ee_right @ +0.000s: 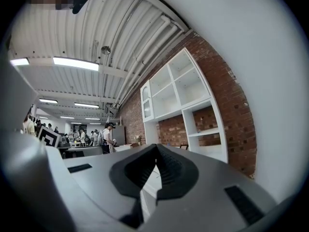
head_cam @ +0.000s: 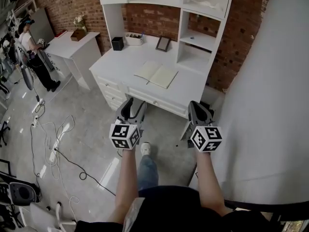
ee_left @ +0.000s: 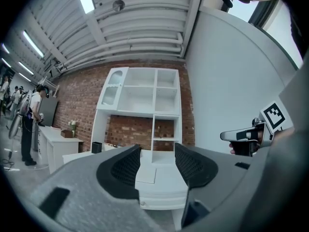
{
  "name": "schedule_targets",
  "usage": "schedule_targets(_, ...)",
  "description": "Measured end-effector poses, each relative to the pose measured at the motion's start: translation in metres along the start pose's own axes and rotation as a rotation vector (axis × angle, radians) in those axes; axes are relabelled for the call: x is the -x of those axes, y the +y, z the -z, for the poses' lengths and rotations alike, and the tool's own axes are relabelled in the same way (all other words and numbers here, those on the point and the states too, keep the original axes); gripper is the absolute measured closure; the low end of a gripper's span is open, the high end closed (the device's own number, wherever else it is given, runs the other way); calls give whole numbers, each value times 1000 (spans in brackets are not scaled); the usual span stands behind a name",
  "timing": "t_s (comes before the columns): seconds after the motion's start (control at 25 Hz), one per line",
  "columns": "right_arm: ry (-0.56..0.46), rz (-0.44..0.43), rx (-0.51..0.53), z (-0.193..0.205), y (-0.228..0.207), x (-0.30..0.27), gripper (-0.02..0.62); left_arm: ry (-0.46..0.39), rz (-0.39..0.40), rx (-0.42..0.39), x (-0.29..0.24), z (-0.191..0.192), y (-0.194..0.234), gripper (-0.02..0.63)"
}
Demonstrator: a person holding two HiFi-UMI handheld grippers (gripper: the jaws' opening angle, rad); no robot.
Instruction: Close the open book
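Open book [head_cam: 156, 75] flat on the white desk [head_cam: 193, 88], both grippers held short of it.

In the head view the book lies pages up at the centre of the desk top, in the upper middle of the frame, just below a small picture frame [head_cam: 163, 43] and to the right of a black cup [head_cam: 117, 43], both standing at the back of the desk by the brick wall [head_cam: 149, 18]. The left gripper [head_cam: 133, 109] and right gripper [head_cam: 199, 111] hover side by side over the floor in front of the desk drawers, well apart from the book. The left gripper's jaws stand apart with nothing between them; its own view shows the desk through the gap. The right gripper's jaws meet at their tips and hold nothing. A person [head_cam: 34, 52] stands at the upper left.
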State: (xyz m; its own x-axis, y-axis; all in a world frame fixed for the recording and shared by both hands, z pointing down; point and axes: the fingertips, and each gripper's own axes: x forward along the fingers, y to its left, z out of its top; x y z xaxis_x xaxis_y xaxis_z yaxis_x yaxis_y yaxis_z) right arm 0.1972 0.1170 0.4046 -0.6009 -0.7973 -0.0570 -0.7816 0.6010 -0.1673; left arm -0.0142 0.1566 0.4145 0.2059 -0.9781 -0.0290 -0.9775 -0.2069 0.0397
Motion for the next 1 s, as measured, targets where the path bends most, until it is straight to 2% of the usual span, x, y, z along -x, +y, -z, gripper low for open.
schedule_targets(0.2,8,28,-3,7,-20,-55,598,3,3,17,-52,6,40,410)
schedule_targets(0.68,125,93,-84,58,-67,-260,598,181,29,94,-218,73,174,410)
schedule_targets(1.0,167,110,-92,72,-88,-369,597,230,63,126,-311,92,236,410)
